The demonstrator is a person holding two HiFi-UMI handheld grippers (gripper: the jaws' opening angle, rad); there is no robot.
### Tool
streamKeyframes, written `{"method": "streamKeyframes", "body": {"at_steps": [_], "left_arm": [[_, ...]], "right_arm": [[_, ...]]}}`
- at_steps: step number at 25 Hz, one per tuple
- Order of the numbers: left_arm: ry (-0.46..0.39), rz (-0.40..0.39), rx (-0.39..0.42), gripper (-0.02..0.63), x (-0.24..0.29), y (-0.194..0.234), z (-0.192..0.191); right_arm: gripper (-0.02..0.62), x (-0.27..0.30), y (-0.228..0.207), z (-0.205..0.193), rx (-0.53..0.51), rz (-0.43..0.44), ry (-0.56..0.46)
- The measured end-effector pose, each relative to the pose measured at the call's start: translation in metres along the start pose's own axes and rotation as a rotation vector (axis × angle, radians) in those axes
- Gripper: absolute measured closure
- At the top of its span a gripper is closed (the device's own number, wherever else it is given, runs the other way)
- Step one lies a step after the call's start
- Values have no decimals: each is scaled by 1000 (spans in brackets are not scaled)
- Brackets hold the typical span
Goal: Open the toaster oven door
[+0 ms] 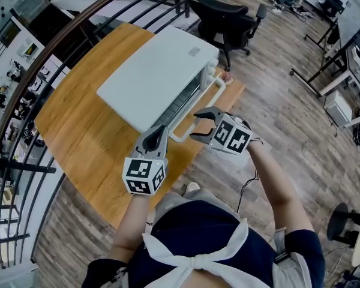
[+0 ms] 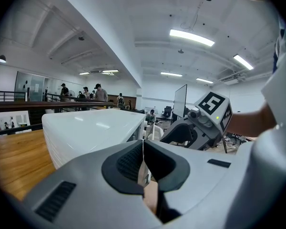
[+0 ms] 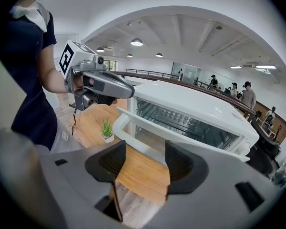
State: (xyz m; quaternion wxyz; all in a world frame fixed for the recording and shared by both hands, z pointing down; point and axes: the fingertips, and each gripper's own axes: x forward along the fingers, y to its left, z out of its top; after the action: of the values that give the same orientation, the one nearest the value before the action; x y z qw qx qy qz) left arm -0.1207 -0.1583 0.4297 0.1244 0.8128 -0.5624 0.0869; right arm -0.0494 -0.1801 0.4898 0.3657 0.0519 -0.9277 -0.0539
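Observation:
The white toaster oven (image 1: 159, 77) (image 3: 200, 104) stands on a round wooden table (image 1: 84, 137), its glass door upright against the front. A white bar handle (image 1: 199, 110) (image 3: 133, 130) runs across the door. My right gripper (image 1: 196, 126) (image 3: 145, 163) is open, its jaws empty and facing the near end of the handle, a short way off it. My left gripper (image 1: 158, 131) (image 2: 143, 144) is shut on nothing and hovers beside the oven's near corner. Each gripper shows in the other's view: the right gripper (image 2: 200, 125), the left gripper (image 3: 119, 87).
A small potted plant (image 3: 106, 129) sits on the table beside the oven's front. A black office chair (image 1: 225, 17) stands beyond the table. A curved dark railing (image 1: 24, 101) borders the table's left side. The table edge lies just under my grippers.

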Motion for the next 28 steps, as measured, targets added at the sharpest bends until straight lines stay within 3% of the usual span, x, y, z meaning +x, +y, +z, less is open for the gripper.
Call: {"method": "streamKeyframes", "body": {"at_steps": [17, 28], "left_arm": [[7, -39, 8, 581, 6, -10, 0], [18, -62, 8, 581, 10, -12, -2]], "right_arm": [[356, -8, 8, -21, 160, 47, -21], [399, -6, -2, -23, 291, 16, -63]]}}
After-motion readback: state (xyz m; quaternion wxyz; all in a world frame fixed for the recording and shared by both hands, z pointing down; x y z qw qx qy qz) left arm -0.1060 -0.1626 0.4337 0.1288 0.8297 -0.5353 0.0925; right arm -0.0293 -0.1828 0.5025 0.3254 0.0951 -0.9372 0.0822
